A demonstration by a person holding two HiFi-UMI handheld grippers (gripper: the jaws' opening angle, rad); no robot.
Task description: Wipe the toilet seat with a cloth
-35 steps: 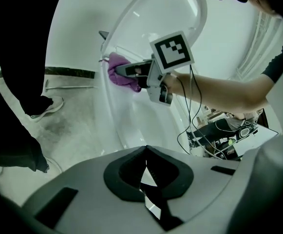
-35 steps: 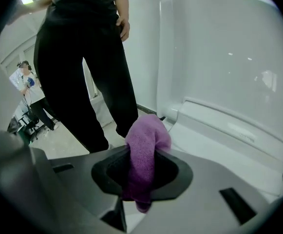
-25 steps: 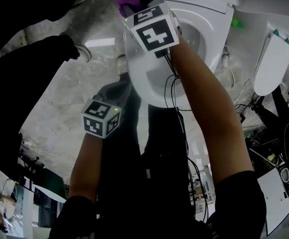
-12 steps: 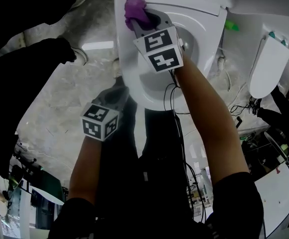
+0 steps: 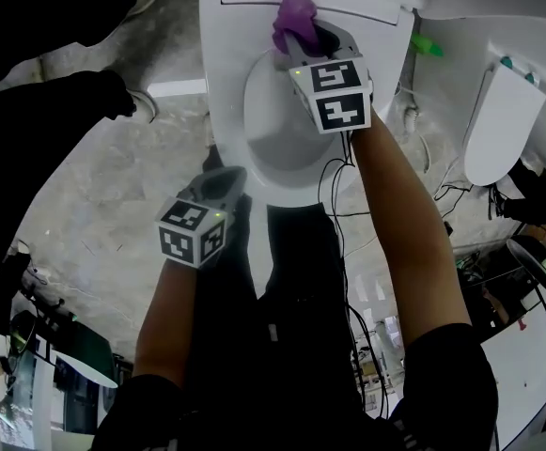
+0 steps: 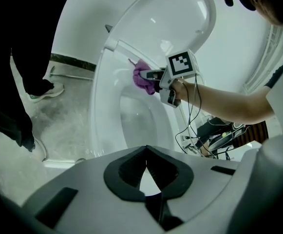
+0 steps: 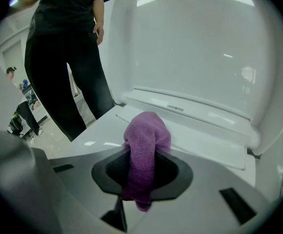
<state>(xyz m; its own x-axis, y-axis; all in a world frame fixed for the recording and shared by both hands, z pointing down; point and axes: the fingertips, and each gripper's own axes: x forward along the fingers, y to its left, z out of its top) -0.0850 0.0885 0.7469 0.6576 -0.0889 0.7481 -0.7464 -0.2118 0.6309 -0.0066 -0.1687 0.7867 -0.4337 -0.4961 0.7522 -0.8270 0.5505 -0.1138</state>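
A white toilet seat (image 5: 226,92) rings the bowl, with the lid (image 7: 199,48) raised behind it. My right gripper (image 5: 303,47) is shut on a purple cloth (image 5: 294,15), whose bunched end presses on the back of the seat near the hinge. In the right gripper view the cloth (image 7: 143,155) hangs between the jaws over the seat's rear (image 7: 102,126). The left gripper view shows the purple cloth (image 6: 142,77) and right gripper (image 6: 156,77) at the far rim of the seat (image 6: 98,106). My left gripper (image 5: 227,178) is shut and empty, hovering off the seat's front left edge.
A person in black trousers (image 7: 68,57) stands left of the toilet; shoes (image 5: 146,101) rest on the mottled grey floor (image 5: 113,186). A second white seat or lid (image 5: 503,125) leans at the right. Cables (image 5: 348,205) trail from my right gripper.
My right gripper has carried the cloth rightward along the back of the seat, from its left rear corner to about the middle. The left gripper has shifted slightly.
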